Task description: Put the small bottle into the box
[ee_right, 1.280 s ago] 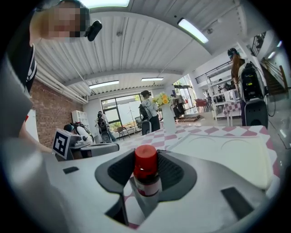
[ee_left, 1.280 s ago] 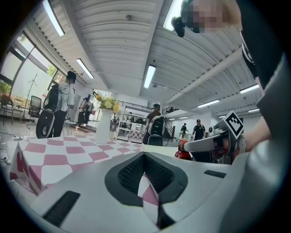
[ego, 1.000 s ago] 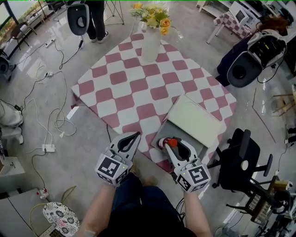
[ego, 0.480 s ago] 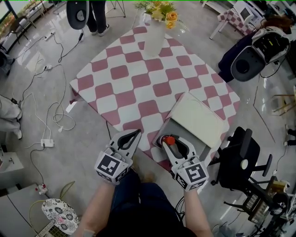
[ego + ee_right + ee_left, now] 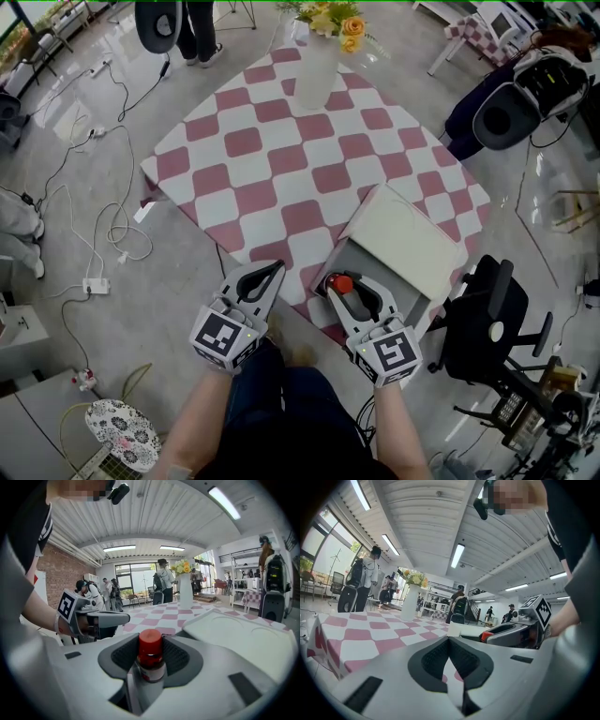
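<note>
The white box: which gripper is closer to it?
Right. The right gripper, shut on the small bottle, is at the white box's near edge; the left gripper sits off to its left, apart.

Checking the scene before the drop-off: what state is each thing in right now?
small bottle: red cap on, upright, held.
box: lid open.
right gripper: shut on the small bottle.
left gripper: shut, empty.
vase: upright, holding flowers.

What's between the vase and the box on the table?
Nothing stands there: only bare checkered tablecloth runs from the vase to the box, clearest in the head view.
</note>
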`<state>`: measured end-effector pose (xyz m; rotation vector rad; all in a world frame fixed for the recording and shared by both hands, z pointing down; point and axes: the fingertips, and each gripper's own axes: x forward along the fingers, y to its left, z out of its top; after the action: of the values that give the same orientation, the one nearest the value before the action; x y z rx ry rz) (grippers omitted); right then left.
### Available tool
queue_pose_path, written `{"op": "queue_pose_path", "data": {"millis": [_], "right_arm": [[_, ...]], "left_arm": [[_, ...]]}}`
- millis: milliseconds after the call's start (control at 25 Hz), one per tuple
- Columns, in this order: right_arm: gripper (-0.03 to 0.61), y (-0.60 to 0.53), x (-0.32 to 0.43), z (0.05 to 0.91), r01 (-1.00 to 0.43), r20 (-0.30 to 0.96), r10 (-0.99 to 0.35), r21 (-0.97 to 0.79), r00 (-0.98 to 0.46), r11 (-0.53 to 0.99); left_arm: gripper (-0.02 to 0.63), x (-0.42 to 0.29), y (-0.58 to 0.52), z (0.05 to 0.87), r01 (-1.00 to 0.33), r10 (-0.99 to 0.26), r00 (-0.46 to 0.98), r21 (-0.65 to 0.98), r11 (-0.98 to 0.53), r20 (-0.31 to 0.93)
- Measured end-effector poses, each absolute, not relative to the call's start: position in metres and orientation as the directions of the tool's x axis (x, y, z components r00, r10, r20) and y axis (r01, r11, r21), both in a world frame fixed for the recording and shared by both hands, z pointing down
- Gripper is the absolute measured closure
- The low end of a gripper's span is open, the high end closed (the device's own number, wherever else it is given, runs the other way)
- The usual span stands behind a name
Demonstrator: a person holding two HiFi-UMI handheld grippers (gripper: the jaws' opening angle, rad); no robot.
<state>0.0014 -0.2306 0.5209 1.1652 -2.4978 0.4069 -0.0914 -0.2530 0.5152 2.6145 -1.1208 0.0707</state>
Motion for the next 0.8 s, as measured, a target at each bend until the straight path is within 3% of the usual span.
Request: {"op": "queue_pose_path", "data": {"millis": [400, 520, 800], "right_arm": [[0.422, -0.231, -0.0007, 0.5186, -0.775, 0.427, -0.676, -0.1, -0.6, 0.624], [0.365, -0.2293, -0.0039, 0.5181, -0.762, 0.429, -0.661, -0.112, -0.615, 0.637], [0.362, -0.2258, -0.0033, 0.5167, -0.76, 0.422, -0.661, -0.118, -0.621, 0.639]], "left_arm": [[0.613, -0.0913, -0.2533, 0.5143, -0.715, -0.701, 0.695, 0.253, -0.652, 0.158], [0.612, -0.0914, -0.2532, 0.5118, -0.718, -0.702, 0.693, 0.251, -0.65, 0.164], [0.612, -0.0892, -0.2502, 0.5138, -0.713, -0.7, 0.696, 0.256, -0.652, 0.158]]}}
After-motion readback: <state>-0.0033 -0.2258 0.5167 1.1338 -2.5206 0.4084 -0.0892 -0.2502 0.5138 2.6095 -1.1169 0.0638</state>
